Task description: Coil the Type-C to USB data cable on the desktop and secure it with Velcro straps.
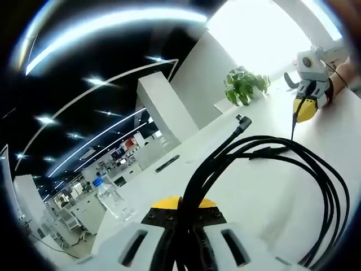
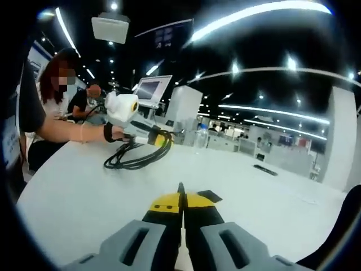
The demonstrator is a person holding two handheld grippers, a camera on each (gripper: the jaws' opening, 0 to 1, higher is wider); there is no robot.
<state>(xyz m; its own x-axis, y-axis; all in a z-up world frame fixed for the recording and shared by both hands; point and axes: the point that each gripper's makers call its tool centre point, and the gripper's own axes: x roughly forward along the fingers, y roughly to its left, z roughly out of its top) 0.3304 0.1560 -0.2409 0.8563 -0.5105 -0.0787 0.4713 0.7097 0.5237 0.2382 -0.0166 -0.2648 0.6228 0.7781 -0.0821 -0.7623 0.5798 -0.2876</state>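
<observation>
Currently, L gripper point(image 1: 181, 226) w/ yellow-tipped grey jaws is clamped on the coiled black data cable point(image 1: 316, 169), whose loops spread over the white desktop point(image 1: 248, 192) beyond the jaws. R gripper point(image 2: 181, 212) sits w/ jaws pressed together, pinching nothing visible. Clear plastic water bottle point(image 1: 111, 197) stands on the desktop, well apart from the cable; potted green plant point(image 1: 243, 84) at far edge.
</observation>
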